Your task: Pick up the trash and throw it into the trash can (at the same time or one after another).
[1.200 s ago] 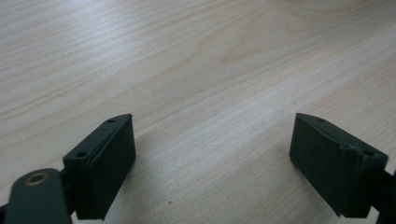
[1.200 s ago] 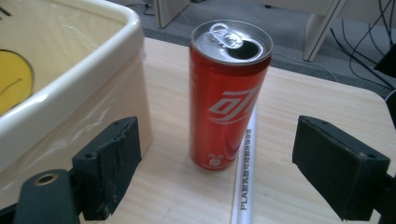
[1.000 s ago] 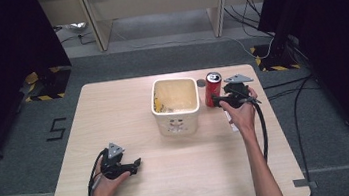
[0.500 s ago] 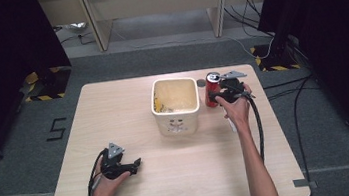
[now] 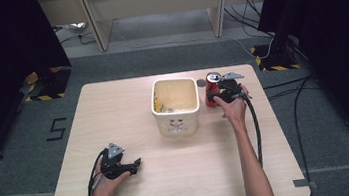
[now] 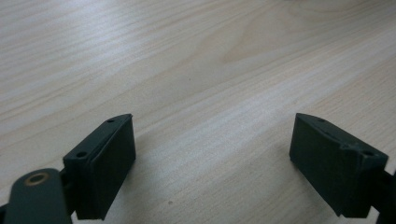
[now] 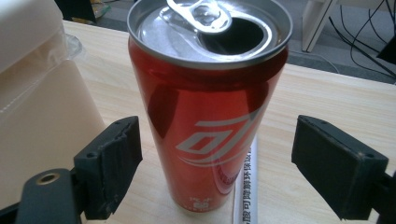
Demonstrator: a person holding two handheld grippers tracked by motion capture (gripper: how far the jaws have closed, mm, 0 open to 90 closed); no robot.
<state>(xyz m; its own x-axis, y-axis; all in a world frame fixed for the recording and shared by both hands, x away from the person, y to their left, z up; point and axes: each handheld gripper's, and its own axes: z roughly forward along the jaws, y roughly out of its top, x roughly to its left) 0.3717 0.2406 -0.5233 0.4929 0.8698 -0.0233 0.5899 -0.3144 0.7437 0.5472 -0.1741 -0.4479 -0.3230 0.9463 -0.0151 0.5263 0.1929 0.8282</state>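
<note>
A tall red drink can [image 7: 205, 116] with its tab pulled open stands upright on the wooden table [image 5: 129, 113], just right of a cream square bin [image 5: 176, 105]. In the high view the can [image 5: 210, 91] is at the table's back right. My right gripper [image 7: 217, 163] is open, its jaws to either side of the can without touching it. It shows in the high view [image 5: 223, 91] held by a hand. My left gripper [image 5: 129, 167] rests near the front left of the table, open [image 6: 212, 163] over bare wood with nothing between the jaws.
The bin's pale wall [image 7: 42, 107] is close on the left of the right gripper. A white paper strip with printed characters [image 7: 245, 186] lies by the can's base. Cables [image 5: 256, 128] trail from the right gripper. Table legs [image 5: 92, 17] stand beyond the table.
My right gripper has moved left and forward up to the can, so its jaws now straddle it. The left gripper has stayed still.
</note>
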